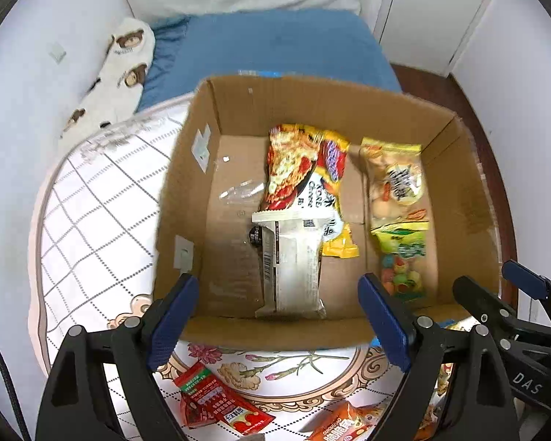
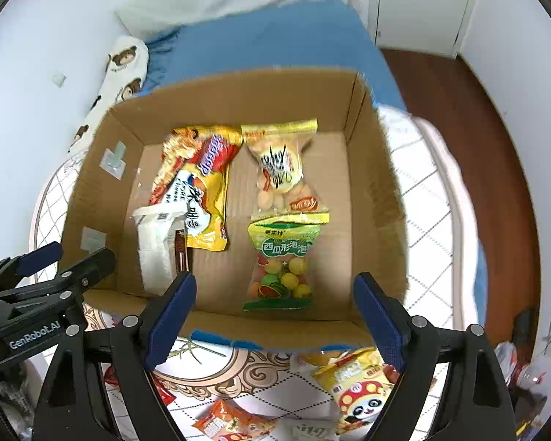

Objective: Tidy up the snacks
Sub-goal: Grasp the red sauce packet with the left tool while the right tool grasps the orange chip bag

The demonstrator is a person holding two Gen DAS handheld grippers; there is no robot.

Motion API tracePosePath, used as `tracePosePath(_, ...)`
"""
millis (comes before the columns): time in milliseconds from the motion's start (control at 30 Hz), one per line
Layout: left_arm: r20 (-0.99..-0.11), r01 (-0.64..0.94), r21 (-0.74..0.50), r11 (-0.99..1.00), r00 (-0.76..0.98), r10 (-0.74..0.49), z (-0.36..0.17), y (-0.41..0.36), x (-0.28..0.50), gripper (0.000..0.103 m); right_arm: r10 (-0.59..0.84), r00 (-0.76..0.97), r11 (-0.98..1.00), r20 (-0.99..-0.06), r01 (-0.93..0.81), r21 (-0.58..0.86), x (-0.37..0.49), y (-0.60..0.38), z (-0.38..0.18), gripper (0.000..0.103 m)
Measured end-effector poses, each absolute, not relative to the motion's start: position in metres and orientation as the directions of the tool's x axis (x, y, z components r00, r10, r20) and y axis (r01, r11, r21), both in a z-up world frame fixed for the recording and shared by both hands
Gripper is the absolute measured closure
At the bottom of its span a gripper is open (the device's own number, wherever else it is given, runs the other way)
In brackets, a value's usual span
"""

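Observation:
An open cardboard box [image 1: 187, 169] [image 2: 378, 169] holds several snacks: a white wrapped packet [image 1: 294, 264] [image 2: 154, 253], a red and yellow noodle bag [image 1: 305, 169] [image 2: 202, 191], a yellow biscuit bag [image 1: 396, 180] [image 2: 279, 161] and a green gumball bag [image 1: 404, 257] [image 2: 286, 257]. My left gripper [image 1: 279, 327] is open and empty above the box's near wall. My right gripper [image 2: 275, 323] is open and empty, also at the near wall. On the quilt in front lie a red packet [image 1: 216, 400], an orange packet [image 1: 345, 426] [image 2: 231, 422] and a yellow panda bag [image 2: 356, 386].
The box sits on a white checked quilt [image 1: 92, 228] [image 2: 429, 213] with a floral print. A blue sheet [image 1: 275, 47] and a bear-print pillow [image 1: 121, 73] lie behind it. Brown floor [image 2: 459, 117] and a white door are at the right.

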State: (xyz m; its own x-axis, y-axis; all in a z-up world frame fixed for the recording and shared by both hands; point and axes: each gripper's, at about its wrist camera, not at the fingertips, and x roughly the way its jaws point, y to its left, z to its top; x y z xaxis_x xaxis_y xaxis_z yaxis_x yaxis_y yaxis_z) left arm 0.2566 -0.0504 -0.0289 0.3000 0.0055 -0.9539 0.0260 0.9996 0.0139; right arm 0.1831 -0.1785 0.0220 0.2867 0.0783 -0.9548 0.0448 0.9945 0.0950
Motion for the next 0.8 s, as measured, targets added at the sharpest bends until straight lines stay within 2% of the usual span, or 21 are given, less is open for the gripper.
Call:
tracePosePath(300,-0.910,0.041,-0.007,0.999,0.415,-0.023,0.028,-0.047,0.223,0.014,0.089,0.414,0.992,-0.906,0.042,0.117,0.137,-0.176,0.077,0.013)
tracePosePath(467,-0.904,0.036,-0.018,0.999,0.427,-0.032,0.036,-0.040,0.198,0.014,0.134,0.432,0.985,-0.892,0.042,0.168,0.106,-0.173,0.095,0.013)
tracePosePath(633,-0.948,0.006,-0.043,0.999,0.316,-0.043,-0.003,-0.015,0.165,0.014,0.185,0.367,0.976,-0.912,0.040,0.215,0.073,-0.166,0.076,0.013)
tracePosePath(800,-0.990,-0.115,-0.118,0.986,0.095,-0.108,-0.085,0.021,0.131,0.014,0.224,0.219,0.974,-0.950,-0.049,0.219,0.042,-0.144,0.022,0.013)
